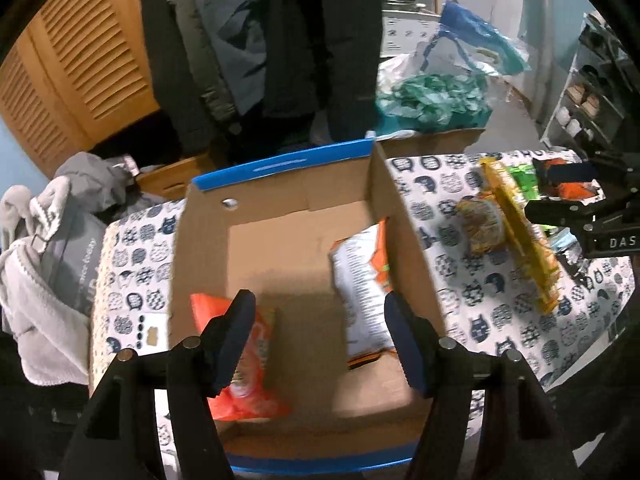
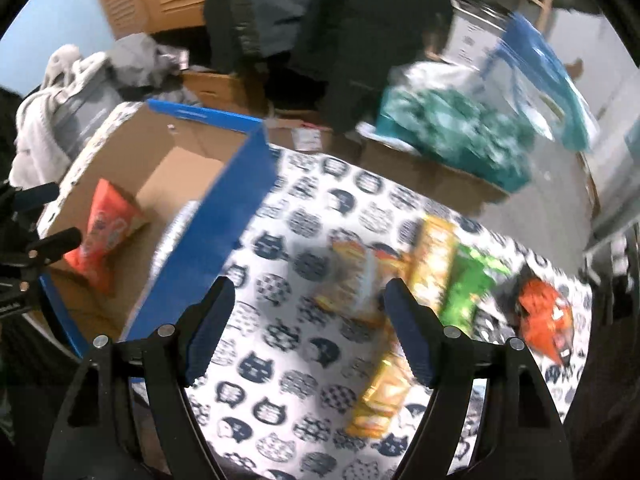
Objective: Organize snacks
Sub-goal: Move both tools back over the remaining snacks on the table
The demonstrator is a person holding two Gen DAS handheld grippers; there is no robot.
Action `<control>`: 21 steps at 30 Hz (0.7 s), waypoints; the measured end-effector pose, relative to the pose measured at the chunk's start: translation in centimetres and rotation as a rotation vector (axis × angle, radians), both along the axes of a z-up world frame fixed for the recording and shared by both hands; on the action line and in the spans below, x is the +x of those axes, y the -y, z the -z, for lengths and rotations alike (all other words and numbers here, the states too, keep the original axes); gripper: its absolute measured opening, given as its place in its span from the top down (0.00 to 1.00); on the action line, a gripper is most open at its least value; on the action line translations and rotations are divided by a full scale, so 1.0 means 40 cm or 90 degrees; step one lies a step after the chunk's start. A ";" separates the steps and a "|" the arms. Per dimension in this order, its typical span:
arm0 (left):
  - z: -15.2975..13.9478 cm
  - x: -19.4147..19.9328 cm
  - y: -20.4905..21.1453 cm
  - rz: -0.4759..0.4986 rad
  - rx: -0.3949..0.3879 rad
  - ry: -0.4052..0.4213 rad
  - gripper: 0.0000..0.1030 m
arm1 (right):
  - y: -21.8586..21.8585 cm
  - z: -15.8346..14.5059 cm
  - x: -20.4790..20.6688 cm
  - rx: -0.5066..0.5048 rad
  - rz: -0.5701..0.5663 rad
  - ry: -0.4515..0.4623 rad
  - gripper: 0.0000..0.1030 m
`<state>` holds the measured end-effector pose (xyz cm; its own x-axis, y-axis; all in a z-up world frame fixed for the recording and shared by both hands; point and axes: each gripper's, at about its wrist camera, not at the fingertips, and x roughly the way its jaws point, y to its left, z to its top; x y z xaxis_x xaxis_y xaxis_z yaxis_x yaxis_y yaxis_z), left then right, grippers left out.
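Snack sorting midway, seen from both wrist cameras. A cardboard box with blue rims stands on the cat-print worktop and already holds two packets: an orange packet at its near left and a white-and-orange packet against its right wall. Loose snacks lie on the worktop well right of the box: a yellow packet, a long yellow wrapper beside it, a green packet and an orange-red packet furthest out. The left tool hangs over the box interior, angled steeply downward, jaws apart and empty, the orange packet just behind its left finger but not pinched. The right tool tilts down over the worktop between box and loose snacks, jaws spread wide, holding nothing; the yellow packet sits just beyond its right finger. Judged step: reaching for the next loose snack. The next move calls for centring the right tool over the yellow packet, lowering, and closing before carrying it across the box's blue wall.
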<state>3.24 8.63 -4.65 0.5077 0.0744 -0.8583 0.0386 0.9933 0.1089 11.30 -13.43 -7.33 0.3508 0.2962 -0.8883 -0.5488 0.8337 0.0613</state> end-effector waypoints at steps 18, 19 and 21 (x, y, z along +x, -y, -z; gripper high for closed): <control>0.031 0.102 0.240 0.091 -0.011 -0.038 0.29 | 0.296 0.106 0.075 -0.007 0.154 -0.040 0.23; 0.037 0.111 0.249 0.093 -0.010 -0.041 0.29 | 0.302 0.113 0.078 -0.005 0.154 -0.043 0.23; 0.052 0.131 0.268 0.093 -0.004 -0.046 0.29 | 0.307 0.127 0.084 -0.005 0.156 -0.048 0.23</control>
